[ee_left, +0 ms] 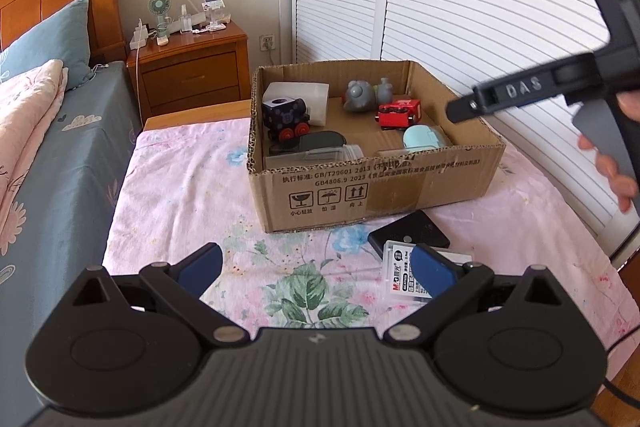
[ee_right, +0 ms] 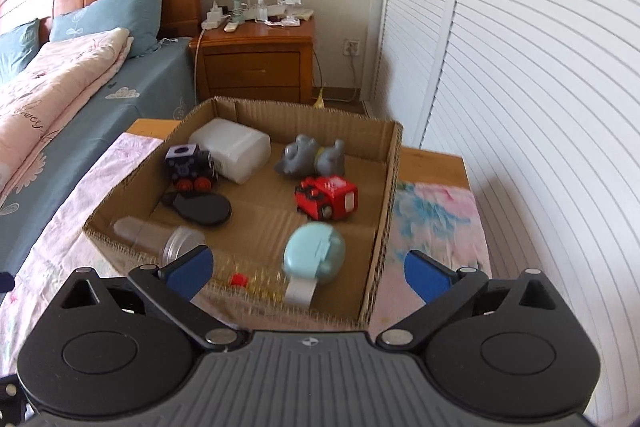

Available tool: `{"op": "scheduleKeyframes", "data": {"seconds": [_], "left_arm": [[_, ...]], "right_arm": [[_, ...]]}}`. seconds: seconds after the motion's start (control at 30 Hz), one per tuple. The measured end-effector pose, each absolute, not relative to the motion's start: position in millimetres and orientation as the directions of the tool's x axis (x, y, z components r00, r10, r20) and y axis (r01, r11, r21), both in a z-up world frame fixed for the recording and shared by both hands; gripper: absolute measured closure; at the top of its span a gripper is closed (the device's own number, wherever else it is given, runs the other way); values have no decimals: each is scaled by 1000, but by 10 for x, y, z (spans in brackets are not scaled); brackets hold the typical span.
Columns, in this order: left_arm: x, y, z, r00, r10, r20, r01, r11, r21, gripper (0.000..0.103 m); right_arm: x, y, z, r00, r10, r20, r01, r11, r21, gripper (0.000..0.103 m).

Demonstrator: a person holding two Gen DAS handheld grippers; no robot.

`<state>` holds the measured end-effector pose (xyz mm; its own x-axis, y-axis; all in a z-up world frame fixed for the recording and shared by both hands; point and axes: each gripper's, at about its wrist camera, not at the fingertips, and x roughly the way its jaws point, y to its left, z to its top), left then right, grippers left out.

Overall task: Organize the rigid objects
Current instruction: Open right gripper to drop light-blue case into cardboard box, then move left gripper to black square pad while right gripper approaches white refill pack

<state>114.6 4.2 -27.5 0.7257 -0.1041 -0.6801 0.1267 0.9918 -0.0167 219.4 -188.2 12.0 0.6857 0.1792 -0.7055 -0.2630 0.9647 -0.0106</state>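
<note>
A brown cardboard box (ee_right: 384, 195) printed with black symbols is holding a red toy car (ee_right: 326, 198), a pale blue case (ee_right: 314, 254), a grey figure (ee_right: 310, 157) and a black toy train (ee_right: 191, 169) showing red wheels; a pink floral cloth (ee_left: 192, 203) is lying beneath it.

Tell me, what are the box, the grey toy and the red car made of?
The box looks like plain brown cardboard: wavy ridges show along its cut rim. The grey toy seems to be soft matte rubber or vinyl, though that is hard to tell. The red car looks like hard painted wood or plastic, a bit shiny.
</note>
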Motion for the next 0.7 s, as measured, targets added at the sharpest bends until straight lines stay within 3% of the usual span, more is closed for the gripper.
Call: {"op": "scheduleKeyframes", "data": {"seconds": [0.4,0.7], "left_arm": [[1057,256,-301,737,-97,-669,111,994,-23,3],[920,695,-372,739,-14,-673,4,1000,-16,3]], "right_arm": [[1674,-1707,-127,662,175,-729,-237,971,18,0],[1542,-1102,-537,652,136,-746,-249,968,-41,0]]}}
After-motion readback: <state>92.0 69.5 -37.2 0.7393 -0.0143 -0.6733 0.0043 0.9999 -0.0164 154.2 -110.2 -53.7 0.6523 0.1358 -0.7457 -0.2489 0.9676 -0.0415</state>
